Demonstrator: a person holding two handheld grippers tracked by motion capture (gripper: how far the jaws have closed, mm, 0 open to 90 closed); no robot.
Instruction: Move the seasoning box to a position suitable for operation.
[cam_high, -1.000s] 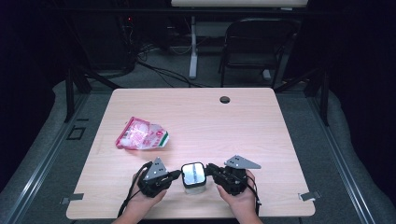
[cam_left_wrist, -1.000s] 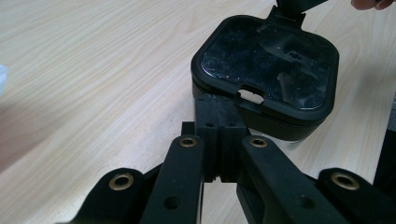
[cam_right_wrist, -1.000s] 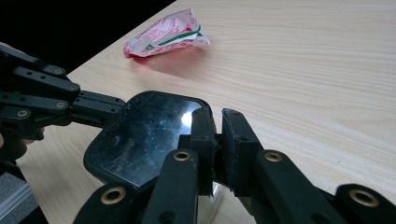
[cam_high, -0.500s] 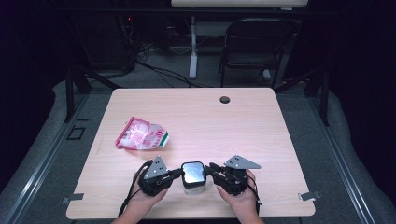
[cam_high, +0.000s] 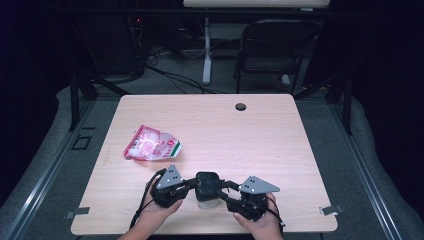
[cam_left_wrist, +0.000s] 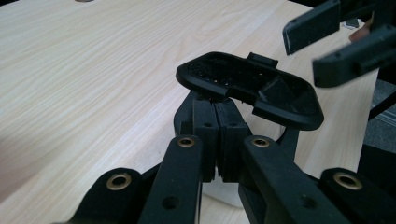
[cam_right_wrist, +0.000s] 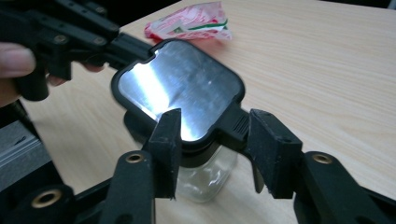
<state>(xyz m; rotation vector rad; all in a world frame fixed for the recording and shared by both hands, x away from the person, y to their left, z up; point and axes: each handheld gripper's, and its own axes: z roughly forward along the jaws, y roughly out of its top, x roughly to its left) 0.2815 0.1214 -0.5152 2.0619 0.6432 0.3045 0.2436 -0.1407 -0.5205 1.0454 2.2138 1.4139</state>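
A small clear glass jar (cam_high: 207, 201) (cam_right_wrist: 205, 179) stands near the table's front edge between my two grippers. Its black lid (cam_high: 207, 181) (cam_right_wrist: 180, 88) (cam_left_wrist: 252, 86) has a shiny metal face and sits tilted over the jar. My left gripper (cam_high: 192, 184) (cam_left_wrist: 215, 100) comes in from the left and is shut on the lid's edge. My right gripper (cam_high: 223, 189) (cam_right_wrist: 212, 130) comes in from the right; its jaws have just been opening and stand apart on either side of the lid's small tab, without pressing it.
A red and white snack packet (cam_high: 150, 145) (cam_right_wrist: 189, 23) lies on the wooden table (cam_high: 260, 140) to the left of the middle. A round cable hole (cam_high: 241, 106) sits near the far edge. A black chair (cam_high: 272, 50) stands behind the table.
The right gripper's jaws have opened off the lid. The lid's face, bright in the earlier high views, now looks dark. Both hands stay where they were.
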